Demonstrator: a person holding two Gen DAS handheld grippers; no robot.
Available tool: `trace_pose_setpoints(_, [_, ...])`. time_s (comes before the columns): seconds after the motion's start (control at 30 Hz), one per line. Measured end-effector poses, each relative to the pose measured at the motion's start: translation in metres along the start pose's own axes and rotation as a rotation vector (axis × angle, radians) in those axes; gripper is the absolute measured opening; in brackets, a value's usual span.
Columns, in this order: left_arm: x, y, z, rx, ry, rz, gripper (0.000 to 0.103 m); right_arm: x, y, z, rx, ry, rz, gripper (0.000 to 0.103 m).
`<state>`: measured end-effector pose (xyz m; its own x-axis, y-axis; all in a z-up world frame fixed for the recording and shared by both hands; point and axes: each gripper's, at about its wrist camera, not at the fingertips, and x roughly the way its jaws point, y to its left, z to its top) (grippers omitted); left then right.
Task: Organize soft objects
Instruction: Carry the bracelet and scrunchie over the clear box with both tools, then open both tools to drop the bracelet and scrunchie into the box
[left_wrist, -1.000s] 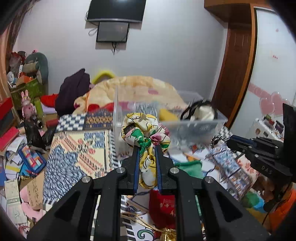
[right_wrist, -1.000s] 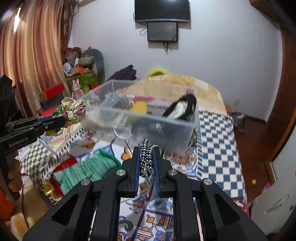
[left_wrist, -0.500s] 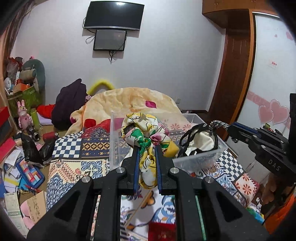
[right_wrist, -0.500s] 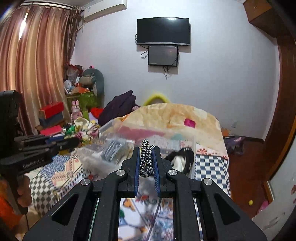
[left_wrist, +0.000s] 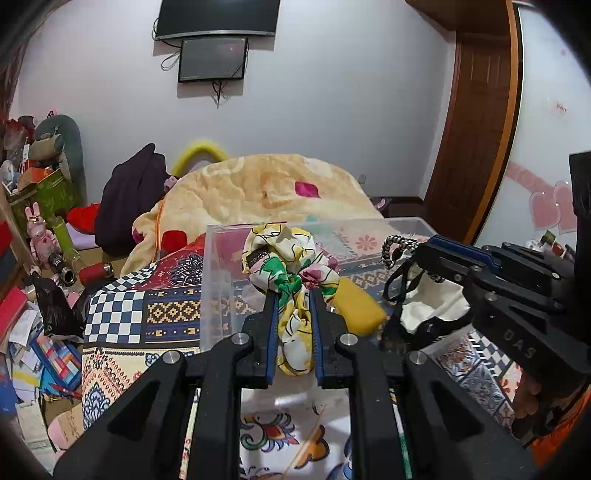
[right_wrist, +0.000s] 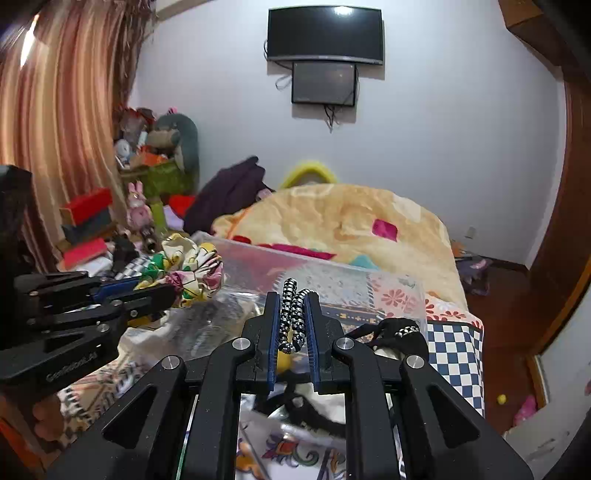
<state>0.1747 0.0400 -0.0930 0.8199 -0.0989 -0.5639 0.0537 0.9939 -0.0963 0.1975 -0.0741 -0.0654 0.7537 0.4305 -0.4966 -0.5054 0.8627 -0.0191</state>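
Note:
My left gripper (left_wrist: 293, 295) is shut on a floral cloth scrunchie (left_wrist: 290, 258), yellow, white, green and pink, held above the near wall of a clear plastic bin (left_wrist: 218, 280). In the right wrist view the same scrunchie (right_wrist: 192, 269) shows at the left. My right gripper (right_wrist: 293, 299) is shut on a black-and-white braided hair tie (right_wrist: 291, 314), over the bin's right half; that tie (left_wrist: 397, 245) also shows in the left wrist view. Inside the bin lie a yellow soft piece (left_wrist: 356, 306) and a black-and-white cloth item (left_wrist: 424, 306).
The bin stands on a bed with a patterned cover (left_wrist: 122, 314). A peach blanket (left_wrist: 258, 188) is heaped behind it, with dark clothing (left_wrist: 129, 199) at its left. Cluttered toys and boxes (left_wrist: 40, 221) fill the left side. A wooden door (left_wrist: 476, 122) is at the right.
Both grippers have moved forward and now hang over the clear bin, which was ahead of them before. Each still grips its item.

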Motion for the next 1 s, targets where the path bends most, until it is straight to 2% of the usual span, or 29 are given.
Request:
trace_pose_setpoints(0.17, [0.013, -0.002, -0.002, 0.011, 0.028, 0.008, 0.015, 0.018, -0.004, -0.003, -0.011, 0.066, -0.030, 0.012])
trace_pose_setpoints(0.27, [0.016, -0.005, -0.004, 0.021, 0.037, 0.018, 0.029, 0.028, -0.007, -0.007, 0.000, 0.112, -0.019, 0.014])
trace_pose_setpoints(0.33, [0.014, -0.008, -0.007, 0.031, 0.036, 0.024, 0.044, 0.032, -0.010, -0.009, 0.014, 0.140, -0.008, 0.018])
trace_pose_setpoints(0.37, [0.013, -0.009, -0.008, 0.038, 0.035, 0.028, 0.048, 0.032, -0.011, -0.010, 0.021, 0.145, -0.008, 0.018])
trace_pose_setpoints(0.4, [0.011, -0.011, -0.009, 0.045, 0.033, 0.029, 0.054, 0.032, -0.012, -0.011, 0.026, 0.151, -0.007, 0.024])
trace_pose_setpoints(0.43, [0.010, -0.012, -0.010, 0.051, 0.029, 0.030, 0.057, 0.030, -0.012, -0.012, 0.031, 0.157, 0.002, 0.025])
trace_pose_setpoints(0.57, [0.004, -0.013, -0.011, 0.059, 0.024, 0.027, 0.061, 0.023, -0.014, -0.015, 0.030, 0.155, 0.007, 0.038])
trace_pose_setpoints(0.63, [0.001, -0.012, -0.011, 0.048, 0.021, 0.022, 0.067, 0.018, -0.015, -0.015, 0.031, 0.149, 0.018, 0.040])
trace_pose_setpoints(0.7, [-0.004, -0.010, -0.011, 0.039, 0.009, 0.023, 0.068, 0.011, -0.014, -0.014, 0.025, 0.143, 0.030, 0.042])
trace_pose_setpoints(0.77, [-0.011, -0.008, -0.009, 0.033, -0.005, 0.024, 0.071, 0.002, -0.011, -0.012, 0.012, 0.124, 0.026, 0.046])
trace_pose_setpoints(0.83, [-0.018, -0.006, -0.008, 0.024, -0.022, 0.022, 0.079, -0.006, -0.010, -0.011, 0.003, 0.098, 0.024, 0.053])
trace_pose_setpoints(0.97, [-0.038, -0.002, -0.009, 0.018, -0.053, 0.019, 0.085, -0.027, -0.006, -0.010, -0.005, 0.051, 0.043, 0.058])
trace_pose_setpoints(1.0, [-0.041, -0.001, -0.010, 0.016, -0.055, 0.016, 0.087, -0.032, -0.005, -0.011, -0.004, 0.042, 0.048, 0.064])
